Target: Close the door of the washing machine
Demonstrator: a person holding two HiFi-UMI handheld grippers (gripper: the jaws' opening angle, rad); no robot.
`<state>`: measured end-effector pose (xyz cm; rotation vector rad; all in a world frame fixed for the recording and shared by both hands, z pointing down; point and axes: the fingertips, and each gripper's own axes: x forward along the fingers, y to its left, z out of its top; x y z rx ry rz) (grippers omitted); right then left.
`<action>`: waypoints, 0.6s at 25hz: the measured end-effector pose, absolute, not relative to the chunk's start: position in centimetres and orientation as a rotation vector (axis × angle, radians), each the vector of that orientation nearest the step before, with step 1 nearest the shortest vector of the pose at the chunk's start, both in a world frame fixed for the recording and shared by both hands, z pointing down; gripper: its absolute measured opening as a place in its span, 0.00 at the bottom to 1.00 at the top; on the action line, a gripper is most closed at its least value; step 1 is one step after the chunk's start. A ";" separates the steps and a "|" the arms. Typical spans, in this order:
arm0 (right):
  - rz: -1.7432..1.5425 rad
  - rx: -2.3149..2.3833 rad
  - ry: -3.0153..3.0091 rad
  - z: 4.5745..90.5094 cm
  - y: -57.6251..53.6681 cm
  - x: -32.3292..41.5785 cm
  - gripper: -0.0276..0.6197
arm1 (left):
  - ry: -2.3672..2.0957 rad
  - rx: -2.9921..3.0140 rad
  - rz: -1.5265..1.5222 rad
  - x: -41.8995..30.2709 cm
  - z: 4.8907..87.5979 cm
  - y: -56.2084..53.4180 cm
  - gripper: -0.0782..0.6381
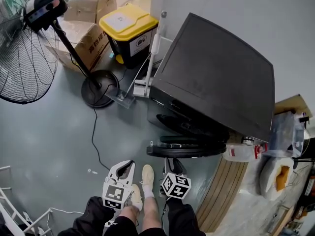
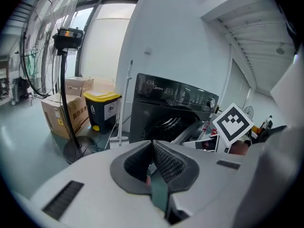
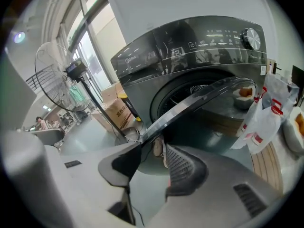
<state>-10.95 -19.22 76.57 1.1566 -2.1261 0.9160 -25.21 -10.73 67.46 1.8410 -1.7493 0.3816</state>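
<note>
A dark grey front-loading washing machine (image 1: 216, 77) stands against the wall. Its round door (image 1: 187, 150) hangs open, swung out toward me. In the right gripper view the door (image 3: 199, 101) runs as a slanted glass edge from the drum opening down to just beyond my right gripper (image 3: 152, 148). That gripper is open, its pads touch nothing, and a shoe shows through the gap. From the head view, my right gripper (image 1: 173, 167) sits just below the door's edge. My left gripper (image 1: 123, 164) hangs to its left, away from the door, with its pads (image 2: 159, 158) meeting and nothing between them.
A large standing fan (image 1: 29, 48) with a floor cable, cardboard boxes (image 1: 86, 38) and a yellow-lidded bin (image 1: 129, 31) stand left of the machine. A white mop (image 1: 147, 68) leans at its corner. Plastic bags (image 1: 285, 132) and a wooden board (image 1: 226, 191) lie on the right. My shoes (image 1: 146, 176) are below the door.
</note>
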 end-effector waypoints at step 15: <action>0.647 1.130 -2.116 77.0 -25.3 -13.4 0.18 | -1.770 1.791 0.374 -27.4 68.8 -14.6 0.15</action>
